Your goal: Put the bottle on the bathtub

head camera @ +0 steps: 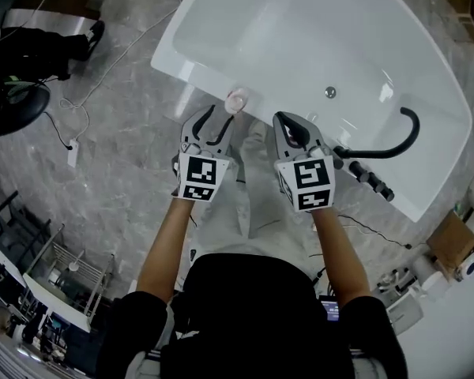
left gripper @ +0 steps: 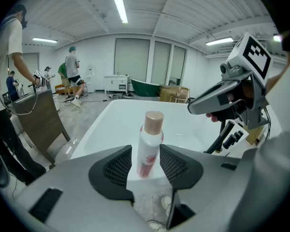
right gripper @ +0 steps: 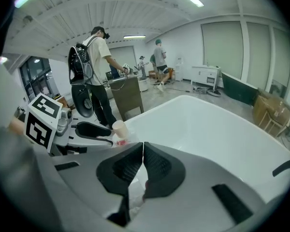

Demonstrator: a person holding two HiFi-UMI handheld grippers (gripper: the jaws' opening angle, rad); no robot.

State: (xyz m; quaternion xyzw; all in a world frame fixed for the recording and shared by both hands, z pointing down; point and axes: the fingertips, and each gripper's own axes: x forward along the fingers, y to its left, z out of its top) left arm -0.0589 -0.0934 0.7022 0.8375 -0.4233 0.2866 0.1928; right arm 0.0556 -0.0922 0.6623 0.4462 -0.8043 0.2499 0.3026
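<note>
The bottle (left gripper: 149, 144) stands upright on the near rim of the bathtub (head camera: 191, 76), dead ahead of the left gripper (left gripper: 146, 164). That gripper's jaws are spread to either side of it, and they look to be flanking it, not pinching it. The right gripper (right gripper: 143, 153) hangs just beside with its jaws closed on nothing, so the left is the nearer, and I'd say it must draw straight back to clear the bottle.

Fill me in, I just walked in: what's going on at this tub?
A person holds a hand-held gripper in each hand at the white bathtub. The left hand-held gripper has its jaws apart around a white bottle standing upright on the tub's rim. The right hand-held gripper is shut and empty beside it.
</note>
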